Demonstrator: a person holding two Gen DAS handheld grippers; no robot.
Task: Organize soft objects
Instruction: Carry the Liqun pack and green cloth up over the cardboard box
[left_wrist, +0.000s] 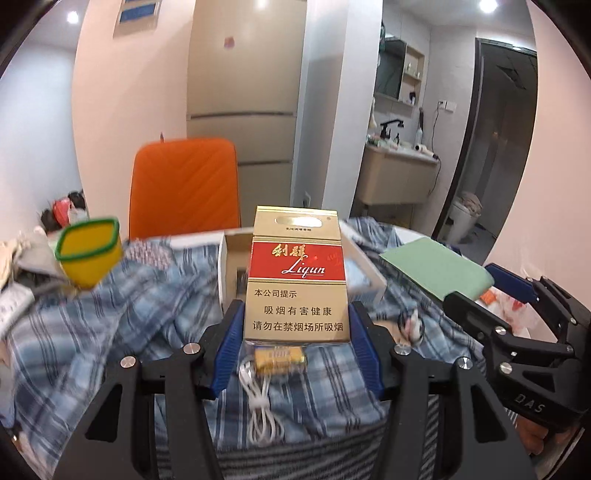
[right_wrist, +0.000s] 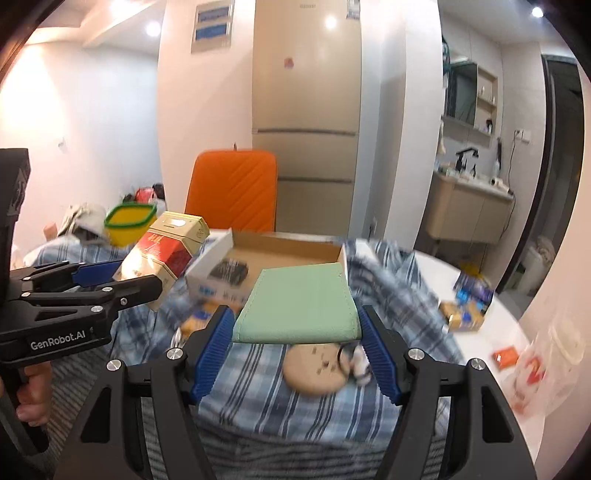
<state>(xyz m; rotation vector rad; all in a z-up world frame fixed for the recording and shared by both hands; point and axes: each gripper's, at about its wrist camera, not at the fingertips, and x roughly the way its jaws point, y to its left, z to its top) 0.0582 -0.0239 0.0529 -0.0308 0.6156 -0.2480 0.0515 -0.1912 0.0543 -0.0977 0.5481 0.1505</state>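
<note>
My left jaws hold the cigarette pack (left_wrist: 296, 275) before the cardboard box (right_wrist: 280, 245); my right hold the folded cloth (right_wrist: 300, 304) above the cookie (right_wrist: 314, 369), chair (right_wrist: 234, 188) behind.

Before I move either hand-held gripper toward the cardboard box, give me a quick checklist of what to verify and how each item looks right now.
1. Left hand-held gripper clamped on cigarette pack: ok.
2. Right hand-held gripper clamped on green pouch: ok.
3. Cardboard box open on top: ok.
4. Room inside box: cannot tell; a dark item already lies there.
5. Pack upright: ok in the left view, tilted in the right view.
6. Yellow container away from box: ok.
</note>
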